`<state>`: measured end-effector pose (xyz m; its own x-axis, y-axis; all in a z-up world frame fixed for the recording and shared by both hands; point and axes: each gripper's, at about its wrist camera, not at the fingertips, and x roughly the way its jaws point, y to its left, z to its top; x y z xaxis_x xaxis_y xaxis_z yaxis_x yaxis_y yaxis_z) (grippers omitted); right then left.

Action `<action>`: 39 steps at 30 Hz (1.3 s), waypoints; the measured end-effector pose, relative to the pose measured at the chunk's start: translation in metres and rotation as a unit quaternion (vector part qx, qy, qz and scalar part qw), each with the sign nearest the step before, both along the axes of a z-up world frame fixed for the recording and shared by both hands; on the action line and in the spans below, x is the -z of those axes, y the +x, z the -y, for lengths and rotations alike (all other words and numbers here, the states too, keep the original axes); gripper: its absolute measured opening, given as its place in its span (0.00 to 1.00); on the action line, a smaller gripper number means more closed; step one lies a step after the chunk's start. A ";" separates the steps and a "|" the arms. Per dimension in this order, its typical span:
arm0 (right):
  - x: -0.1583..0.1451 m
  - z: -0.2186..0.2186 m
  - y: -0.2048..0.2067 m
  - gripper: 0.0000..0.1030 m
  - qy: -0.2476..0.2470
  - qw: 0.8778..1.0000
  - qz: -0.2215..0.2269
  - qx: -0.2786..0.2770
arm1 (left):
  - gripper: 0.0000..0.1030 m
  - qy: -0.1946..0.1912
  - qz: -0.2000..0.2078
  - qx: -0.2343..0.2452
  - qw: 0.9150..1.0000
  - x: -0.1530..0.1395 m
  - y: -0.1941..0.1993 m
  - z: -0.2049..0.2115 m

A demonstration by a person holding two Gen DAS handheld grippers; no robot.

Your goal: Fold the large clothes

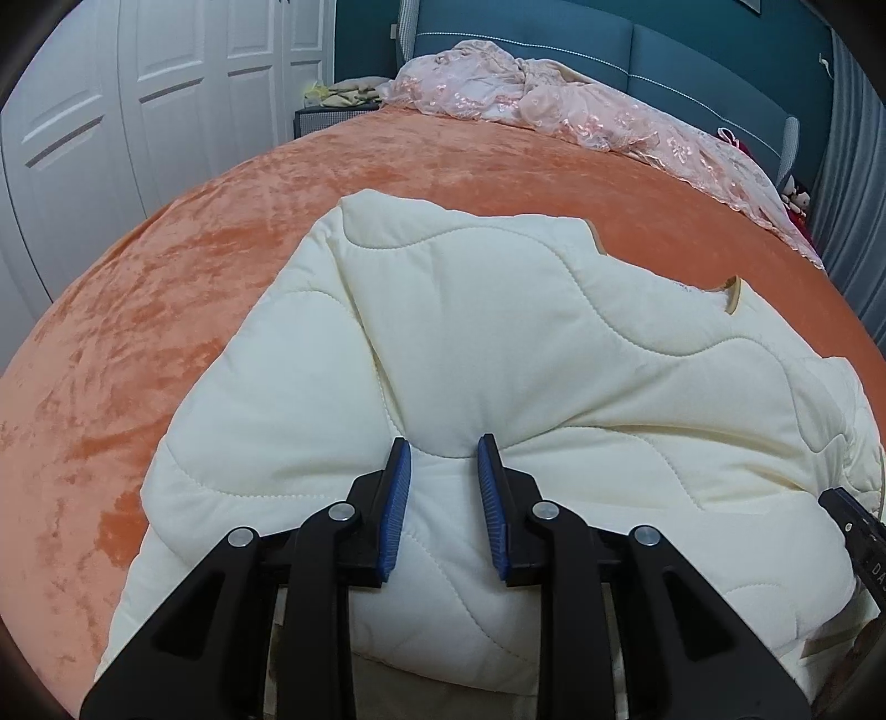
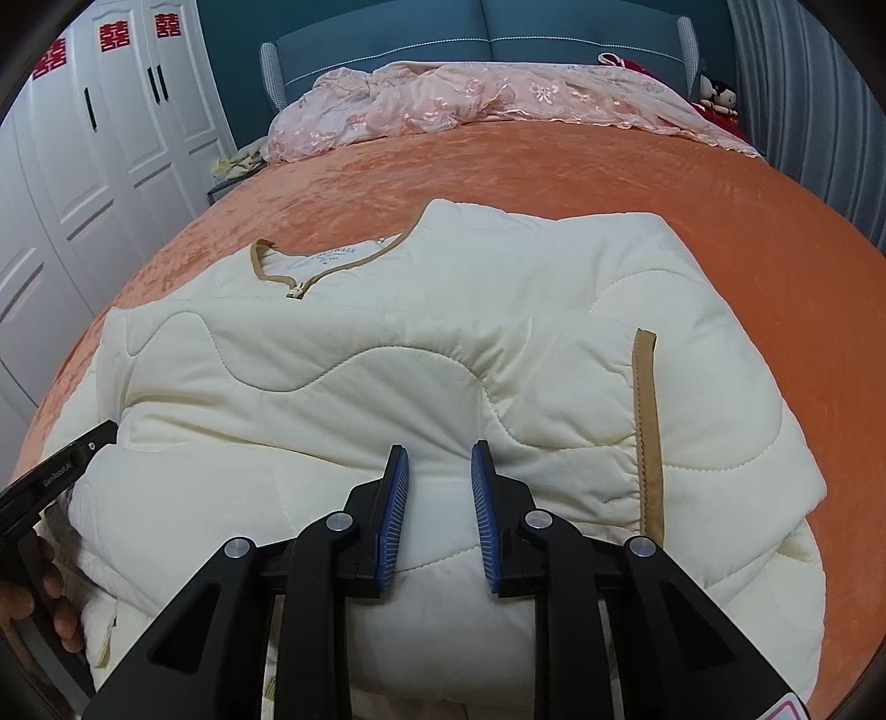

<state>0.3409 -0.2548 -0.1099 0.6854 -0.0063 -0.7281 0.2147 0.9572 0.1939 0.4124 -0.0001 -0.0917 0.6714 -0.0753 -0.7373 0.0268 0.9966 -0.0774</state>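
Note:
A cream quilted jacket (image 1: 498, 343) lies on the orange bedspread (image 1: 138, 332), its near part folded up into a thick roll. In the right wrist view the jacket (image 2: 387, 376) shows a tan-trimmed collar (image 2: 260, 255) at the far left and a tan strip (image 2: 648, 421) on the right. My left gripper (image 1: 444, 443) is shut on a bunched fold of the near edge, with creases running out from the blue pads. My right gripper (image 2: 439, 451) pinches a padded fold the same way. Each gripper's black body shows at the edge of the other's view.
A pink lace cover (image 2: 470, 94) is heaped along the teal headboard (image 2: 498, 33). White wardrobe doors (image 1: 138, 83) stand to the left and a grey curtain (image 2: 803, 83) to the right. A hand (image 2: 33, 603) shows at the lower left. Orange bedspread lies bare beyond the jacket.

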 end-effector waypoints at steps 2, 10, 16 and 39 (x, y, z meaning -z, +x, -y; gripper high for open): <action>0.002 -0.002 0.000 0.19 -0.005 1.000 0.004 0.001 | 0.23 0.003 0.009 -0.002 1.000 0.002 -0.002 0.002; 0.009 0.001 -0.004 0.19 0.003 1.000 0.028 0.005 | 0.23 0.031 0.038 -0.008 0.999 0.009 -0.006 0.009; 0.012 0.003 -0.007 0.19 0.010 0.999 0.044 0.007 | 0.23 0.029 0.048 -0.011 0.998 0.013 -0.008 0.008; -0.093 -0.015 0.080 0.51 0.112 0.989 0.083 -0.045 | 0.41 -0.046 0.007 -0.019 0.999 -0.078 0.077 -0.039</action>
<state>0.4204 -0.2397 -0.0165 0.7865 0.2089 -0.5812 0.0773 0.9004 0.4281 0.4895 0.0393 -0.0141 0.6846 -0.1154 -0.7197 -0.0101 0.9858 -0.1676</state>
